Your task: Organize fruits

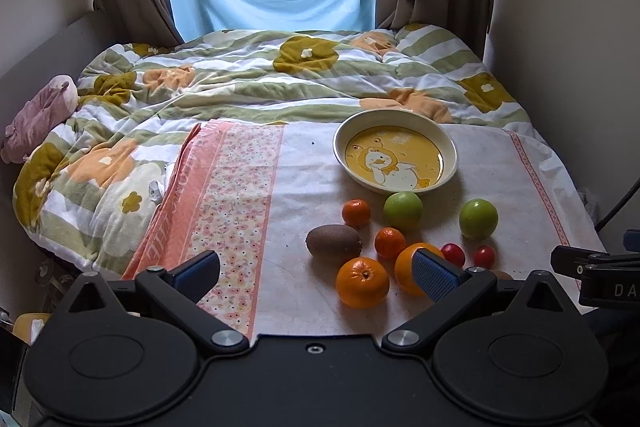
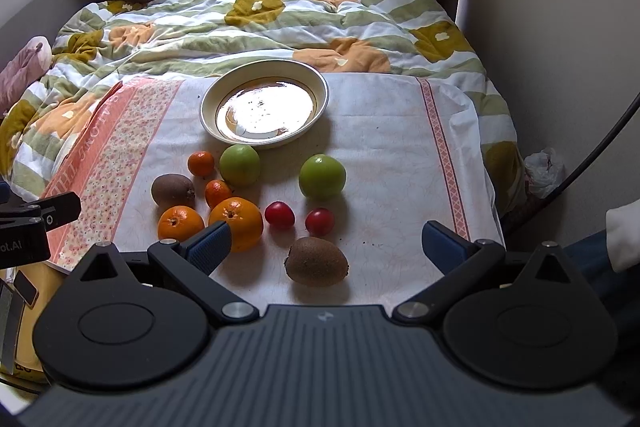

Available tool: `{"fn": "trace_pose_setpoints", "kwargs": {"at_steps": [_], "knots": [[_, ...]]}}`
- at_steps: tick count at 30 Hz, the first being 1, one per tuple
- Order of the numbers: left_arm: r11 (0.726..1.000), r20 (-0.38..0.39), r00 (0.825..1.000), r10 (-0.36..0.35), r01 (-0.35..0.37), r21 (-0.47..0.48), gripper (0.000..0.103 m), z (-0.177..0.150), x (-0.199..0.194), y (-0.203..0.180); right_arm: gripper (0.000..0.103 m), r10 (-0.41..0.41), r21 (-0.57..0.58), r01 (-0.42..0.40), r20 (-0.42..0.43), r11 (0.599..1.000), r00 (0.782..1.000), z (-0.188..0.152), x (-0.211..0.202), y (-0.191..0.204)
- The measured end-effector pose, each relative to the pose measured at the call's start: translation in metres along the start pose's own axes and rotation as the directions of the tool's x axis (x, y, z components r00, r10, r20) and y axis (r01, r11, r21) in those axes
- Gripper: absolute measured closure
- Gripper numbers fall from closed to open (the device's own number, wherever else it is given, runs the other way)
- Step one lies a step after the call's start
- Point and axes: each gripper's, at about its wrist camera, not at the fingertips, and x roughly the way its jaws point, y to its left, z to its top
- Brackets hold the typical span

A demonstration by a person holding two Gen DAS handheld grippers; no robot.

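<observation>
Presently both my left gripper (image 1: 316, 277) and right gripper (image 2: 326, 245) gape wide and empty; the round loose fruit, such as the large glossy orange (image 2: 237, 223), likely rolls off the white floral-edged cloth (image 2: 384, 131) if nudged short of the shallow cream ceramic bowl (image 2: 208, 99).

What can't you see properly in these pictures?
- Bowl picture: in the right wrist view, glare whitens its bottom; the left wrist view shows a yellow cartoon.
- Near kiwi: in the left wrist view, only a sliver shows behind the left hand-held gripper.
- Big orange: partly hidden by a finger of the right hand-held gripper.
- Cloth lettering: too distorted to read.
</observation>
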Motion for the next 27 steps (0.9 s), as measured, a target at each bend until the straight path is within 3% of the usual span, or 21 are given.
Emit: {"fn": "trace_pose_setpoints", "kwargs": {"at_steps": [27], "knots": [[1.000,0.006,1.000,-0.005,0.005,0.001,0.000,-0.0031,0.0026,0.0026,0.000,0.002,0.007,-0.002,0.000,1.000,1.000,-0.0010,-0.0005,0.0003]]}}
